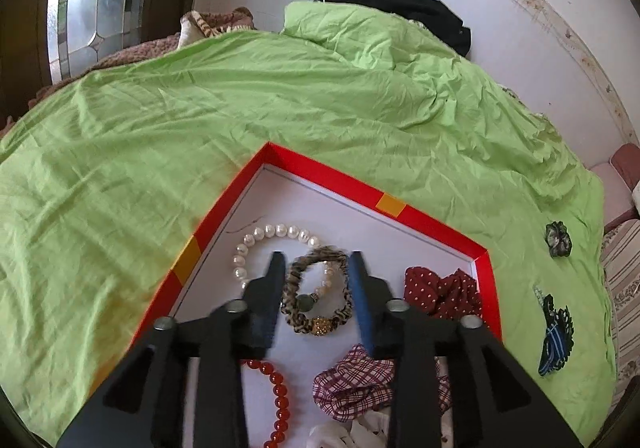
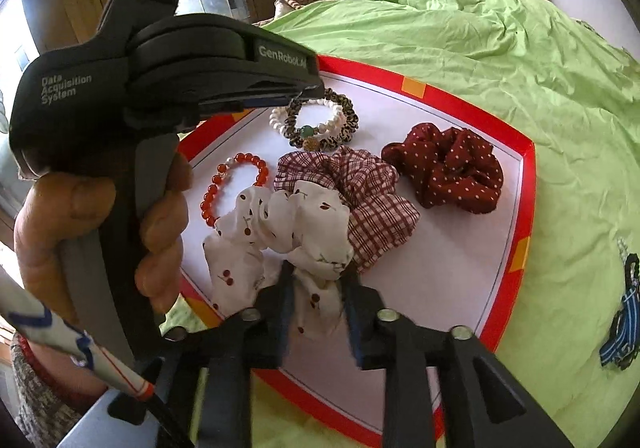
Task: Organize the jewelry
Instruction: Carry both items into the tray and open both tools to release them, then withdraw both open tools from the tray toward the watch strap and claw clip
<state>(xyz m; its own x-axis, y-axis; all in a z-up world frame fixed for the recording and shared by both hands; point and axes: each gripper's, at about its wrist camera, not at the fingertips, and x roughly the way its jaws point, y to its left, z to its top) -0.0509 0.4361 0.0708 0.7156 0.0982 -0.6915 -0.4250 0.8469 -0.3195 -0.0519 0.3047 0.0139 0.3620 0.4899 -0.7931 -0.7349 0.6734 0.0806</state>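
My right gripper (image 2: pixel 316 288) is nearest, jaws spread around a fold of the white cherry scrunchie (image 2: pixel 280 228) at the tray's (image 2: pixel 524 184) near edge, not yet pinching. To seat it well I'd take only that fold, since the plaid scrunchie (image 2: pixel 360 196) lies touching it.

Farther in, my left gripper (image 1: pixel 316 272) hangs over the leopard band (image 1: pixel 316 288), jaws spread to either side of it and gripping nothing. The band lies on the pearl bracelet (image 1: pixel 264 240), so I'd come down straight and close on fabric alone, or the pearls will drag along.

The red beads (image 2: pixel 236 184) and dotted scrunchie (image 2: pixel 448 168) sit clear. On the green sheet (image 1: pixel 240 108) beyond the tray, a striped tie (image 1: pixel 554 336) and a dark scrunchie (image 1: pixel 558 238) wait.
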